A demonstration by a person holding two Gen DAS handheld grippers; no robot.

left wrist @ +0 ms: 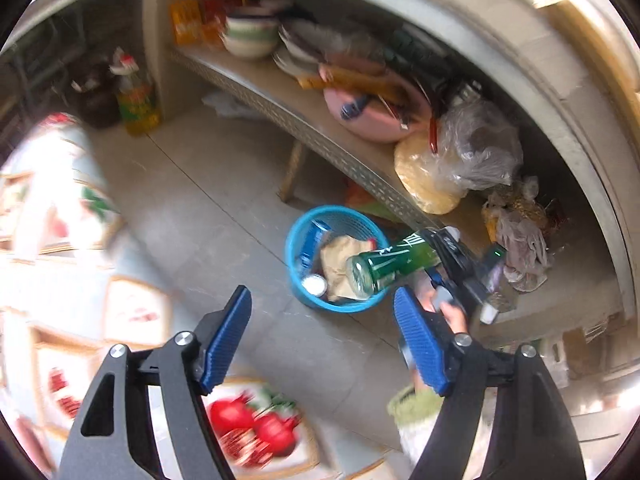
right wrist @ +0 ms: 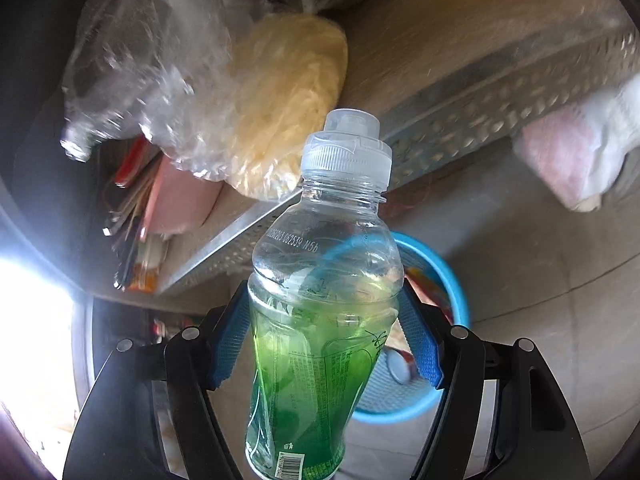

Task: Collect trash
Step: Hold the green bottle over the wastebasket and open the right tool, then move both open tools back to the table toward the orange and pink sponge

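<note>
On the clear shoulder of the green drink bottle (right wrist: 320, 320) runs a printed date code, upside down as the bottle is held; it reads roughly "20220203 062539 N5", though the first digits blur. Lower down, the bottle's green label carries a block of fine print, a brush-stroke character near its right edge and a barcode at the bottom, all too small to read. From the other side, white brush-style lettering crosses the same label but cannot be made out. The yellow oil bottle (left wrist: 138, 106) has an illegible label.
</note>
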